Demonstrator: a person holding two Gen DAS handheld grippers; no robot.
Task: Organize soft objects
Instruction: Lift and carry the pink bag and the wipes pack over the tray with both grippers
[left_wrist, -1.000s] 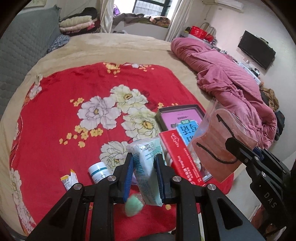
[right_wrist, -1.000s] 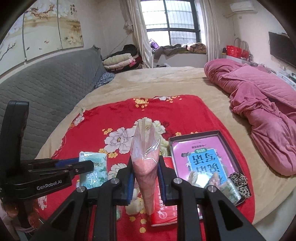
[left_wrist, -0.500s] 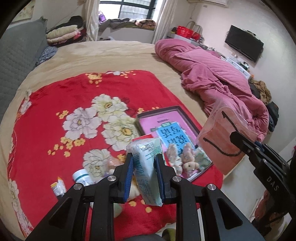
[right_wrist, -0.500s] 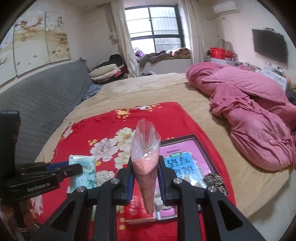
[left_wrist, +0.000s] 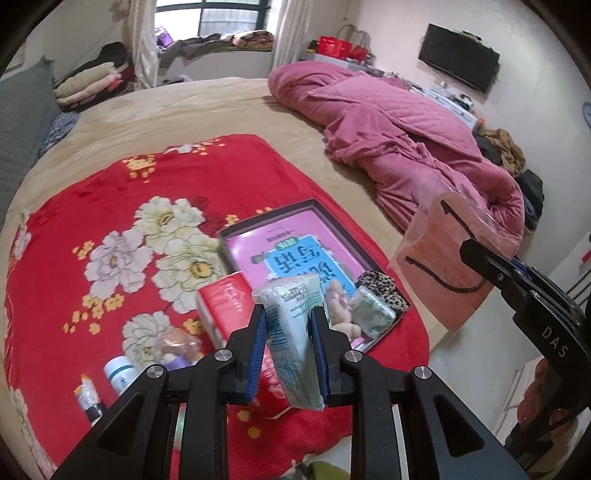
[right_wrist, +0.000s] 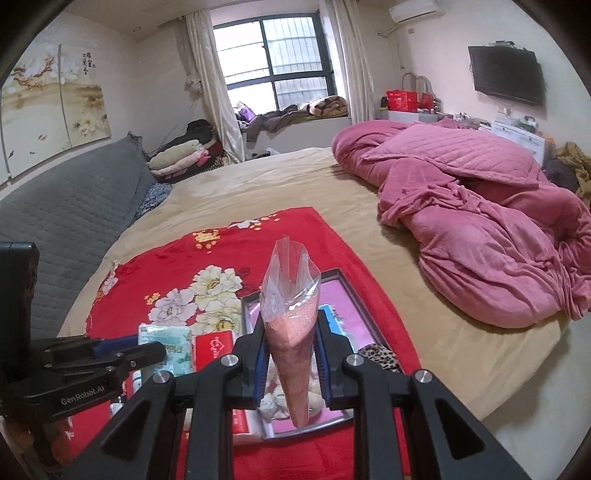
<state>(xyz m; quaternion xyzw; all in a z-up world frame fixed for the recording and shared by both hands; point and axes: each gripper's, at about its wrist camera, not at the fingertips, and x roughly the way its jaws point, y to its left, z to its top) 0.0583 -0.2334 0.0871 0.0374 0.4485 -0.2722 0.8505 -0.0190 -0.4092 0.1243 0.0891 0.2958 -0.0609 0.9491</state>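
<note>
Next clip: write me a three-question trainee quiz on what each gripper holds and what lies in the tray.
1. True or false: the left gripper is shut on a pale green tissue pack.
2. The right gripper holds: A) a red box, B) a clear bag of pink cloth, C) nothing.
3. Fill in: the leopard-print item lies in the ___.

Key: 1 true; 2 B; 3 tray.

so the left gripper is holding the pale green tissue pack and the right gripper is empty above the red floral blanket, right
Not quite. The left gripper does clamp the pale green tissue pack, but the right gripper is not empty: the right wrist view shows it shut on a clear plastic bag with a salmon-pink item inside, above the red floral blanket.
</note>
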